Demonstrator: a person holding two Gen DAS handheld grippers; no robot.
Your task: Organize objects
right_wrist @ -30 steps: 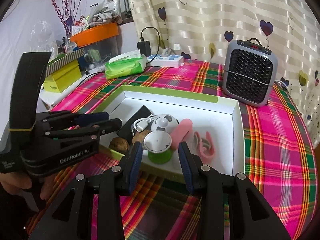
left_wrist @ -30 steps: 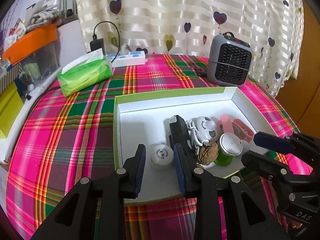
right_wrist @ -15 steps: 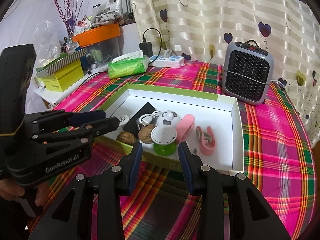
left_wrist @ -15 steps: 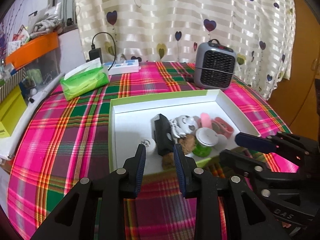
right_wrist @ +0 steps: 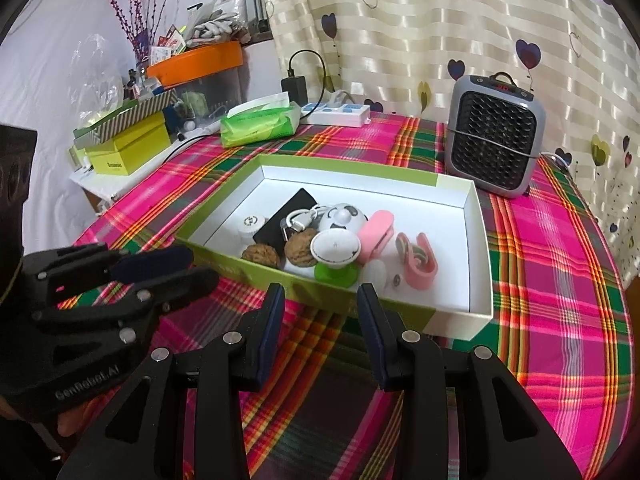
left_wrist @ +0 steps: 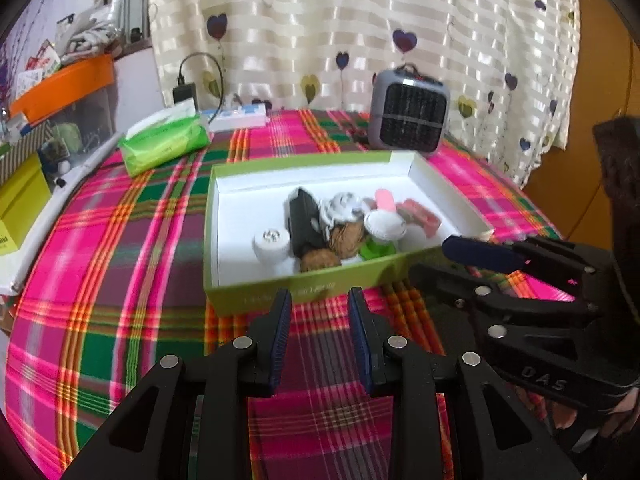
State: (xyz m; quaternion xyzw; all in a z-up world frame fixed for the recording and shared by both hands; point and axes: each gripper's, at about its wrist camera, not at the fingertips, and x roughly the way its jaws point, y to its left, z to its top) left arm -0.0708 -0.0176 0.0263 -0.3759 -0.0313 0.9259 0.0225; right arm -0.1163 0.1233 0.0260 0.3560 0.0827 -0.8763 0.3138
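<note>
The box (right_wrist: 476,236), green outside and white inside, lay open on the plaid worktop (right_wrist: 552,280), and everything sat relative to it. Inside, crowded toward its near wall, were a white disc (right_wrist: 251,225), a black slab (right_wrist: 289,217), a panda-faced ball (right_wrist: 343,218), two walnuts (right_wrist: 301,252), a white cap on a green base (right_wrist: 335,248), a pink clip (right_wrist: 377,235) and a pink holder (right_wrist: 418,262).

The left tongs (left_wrist: 319,322) hung just before the box's near wall with a moderate gap and nothing between the pads. The right tongs (right_wrist: 321,320) stood likewise before that wall, toward the box's right end, a little wider and empty.

The right view was sharp and showed the cable looped over the slab, a small button on the box floor near the holder, and a bare right part of the floor. The left view was blurred; there the contents read as one clump, and the disc stood apart to the left.

Behind the box stood a heater (right_wrist: 496,136), and off its far left corner a green tissue pack (right_wrist: 260,122) and a power strip (right_wrist: 340,114). Only the right view took in the yellow box (right_wrist: 128,148) fully, and the twigs above it.
</note>
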